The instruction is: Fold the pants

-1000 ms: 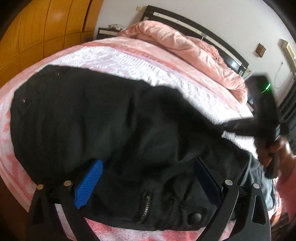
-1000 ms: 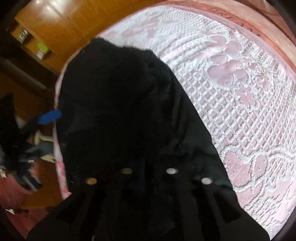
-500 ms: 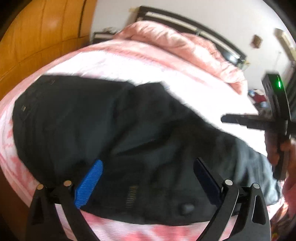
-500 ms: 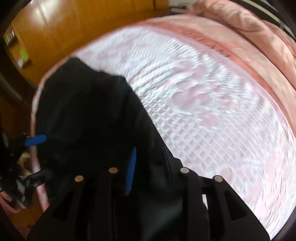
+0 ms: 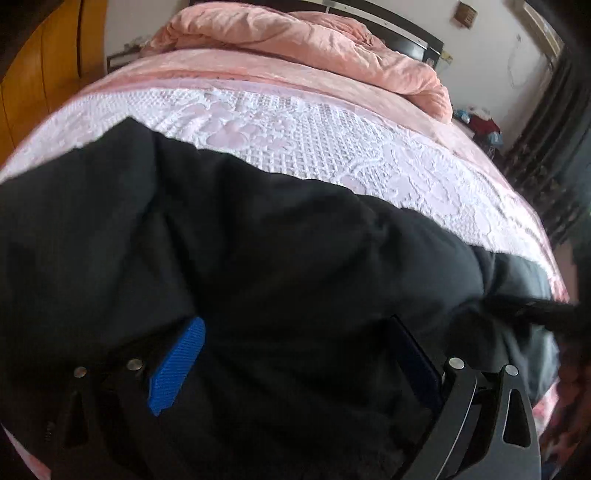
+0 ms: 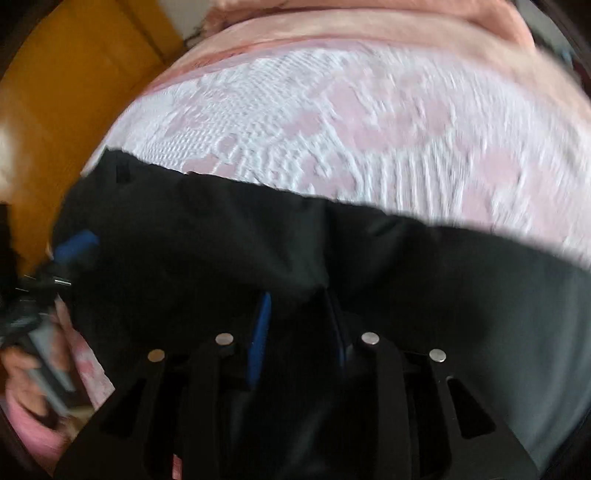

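Black pants lie across the near part of a bed with a pink and white lace cover. My left gripper is open, its blue pads wide apart just above the near edge of the pants. My right gripper has its blue pads close together with a fold of the black fabric between them. The right gripper's finger shows at the right edge of the left wrist view. The left gripper shows at the left of the right wrist view.
A crumpled pink duvet lies by the dark headboard. An orange wooden wardrobe stands to the left of the bed. Dark curtains and clutter are at the right. The bed's near edge is under the pants.
Both grippers have dropped lower and closer to the pants. The right gripper's pads have come together on a fold of fabric. The left gripper stays open.
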